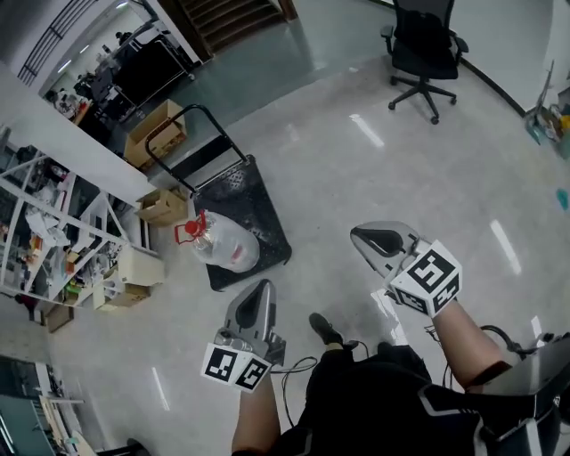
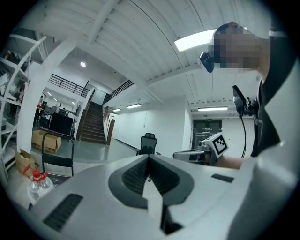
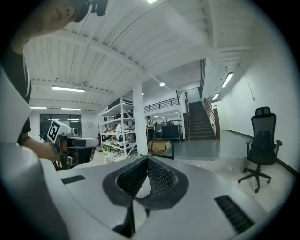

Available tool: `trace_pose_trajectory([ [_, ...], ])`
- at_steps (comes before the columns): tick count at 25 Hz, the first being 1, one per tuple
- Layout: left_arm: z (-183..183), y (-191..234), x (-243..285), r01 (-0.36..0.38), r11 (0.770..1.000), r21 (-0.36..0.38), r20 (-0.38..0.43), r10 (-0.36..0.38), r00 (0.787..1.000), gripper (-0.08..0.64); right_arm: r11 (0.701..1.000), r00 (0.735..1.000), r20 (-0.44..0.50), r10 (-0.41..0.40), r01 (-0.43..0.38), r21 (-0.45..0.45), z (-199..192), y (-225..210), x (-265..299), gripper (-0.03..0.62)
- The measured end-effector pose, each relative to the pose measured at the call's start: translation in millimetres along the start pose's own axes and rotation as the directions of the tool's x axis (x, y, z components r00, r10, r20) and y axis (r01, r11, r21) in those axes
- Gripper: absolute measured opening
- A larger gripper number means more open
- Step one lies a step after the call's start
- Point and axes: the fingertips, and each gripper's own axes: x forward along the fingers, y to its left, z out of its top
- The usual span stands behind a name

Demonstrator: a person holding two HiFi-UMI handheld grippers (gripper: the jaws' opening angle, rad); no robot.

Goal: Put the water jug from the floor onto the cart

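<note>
The clear water jug [image 1: 224, 244] with a red cap and handle appears to rest on the near left corner of the black flat cart [image 1: 254, 200]. The cart's black push handle [image 1: 178, 134] rises at its far end. My left gripper [image 1: 259, 294] is held in the air near the person's legs, short of the cart, shut and empty. My right gripper [image 1: 361, 237] hangs to the right of the cart, also shut and empty. In the left gripper view the jaws [image 2: 149, 161] meet, and the jug [image 2: 37, 183] shows low at the left. The right gripper's jaws [image 3: 147, 162] are together too.
Cardboard boxes [image 1: 156, 134] and metal shelves [image 1: 53, 232] full of goods stand left of the cart. A black office chair [image 1: 423, 49] is at the far right. Stairs [image 1: 227, 18] lie beyond. The person's shoe [image 1: 325, 329] and cables are on the floor below me.
</note>
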Motion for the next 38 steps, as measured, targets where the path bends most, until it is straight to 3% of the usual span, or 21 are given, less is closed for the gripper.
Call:
trace_pose_trajectory([
  [8,-6,-78,-54,-0.035,0.999,0.035,-0.073,0.038,0.997,0.000,0.997,0.999,0.043,0.004,-0.007,0.079,-16,25,-67,0.003],
  [14,-7,-122,-105,0.019,0.999,0.050,-0.043,-0.016,0.999,0.000,0.998,0.999,0.037,-0.032,0.030,0.060,-22,70,-110,0.003],
  [21,-39,-153,-220,0.101,0.990,0.099,-0.032,-0.098,0.995,0.000,0.995,0.996,0.019,-0.093,0.093,-0.023,-40,182,-136,0.003],
  [25,-60,-144,-294,0.109,0.994,0.032,-0.053,-0.107,0.993,0.000,0.988,0.987,0.051,-0.153,0.153,0.017,-52,259,-159,0.003],
  [29,-66,-146,-363,0.148,0.989,0.018,-0.039,-0.147,0.988,0.000,0.979,0.978,0.034,-0.204,0.204,0.013,-61,322,-182,0.003],
  [38,-64,-179,-458,0.188,0.982,-0.008,0.009,-0.188,0.982,-0.001,0.980,0.980,-0.002,-0.199,0.199,-0.021,-57,436,-238,0.003],
])
